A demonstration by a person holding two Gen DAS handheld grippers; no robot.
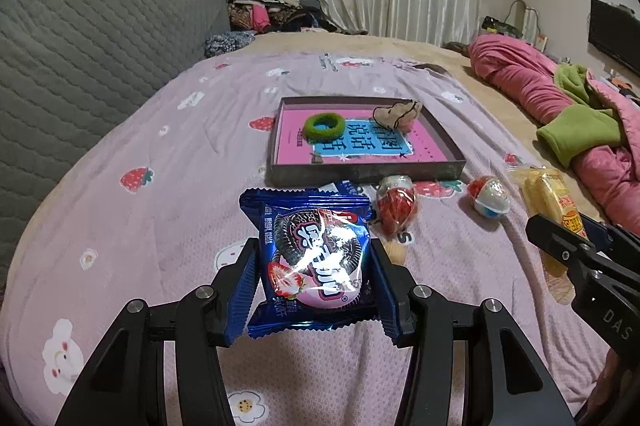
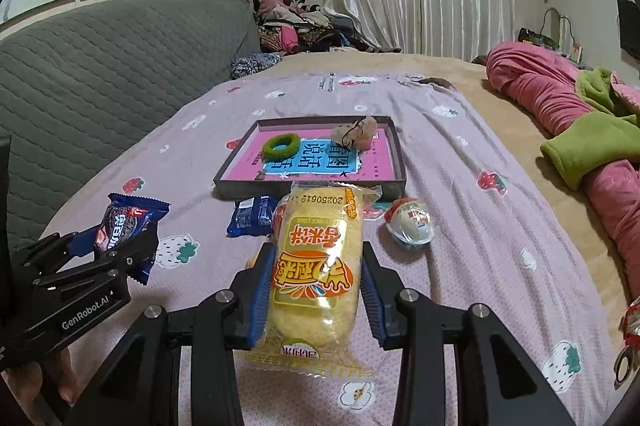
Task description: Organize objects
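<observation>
My left gripper [image 1: 314,266] is shut on a blue Oreo cookie packet [image 1: 316,258] and holds it above the bedspread; it also shows in the right wrist view [image 2: 124,230]. My right gripper [image 2: 316,290] is shut on a yellow rice-cake packet [image 2: 316,266], seen at the right edge of the left wrist view [image 1: 552,209]. Ahead lies a shallow dark tray [image 1: 368,171] [image 2: 394,145] with a pink bottom, holding a green hair ring [image 1: 323,126] [image 2: 280,147] and a beige pouch [image 1: 396,113] [image 2: 356,133].
In front of the tray lie a second blue packet [image 2: 254,216], a red wrapped snack [image 1: 396,205] and a red-white toy egg [image 1: 490,201] [image 2: 412,224]. A grey headboard [image 1: 80,65] stands left. Pink and green bedding [image 1: 580,121] is piled right.
</observation>
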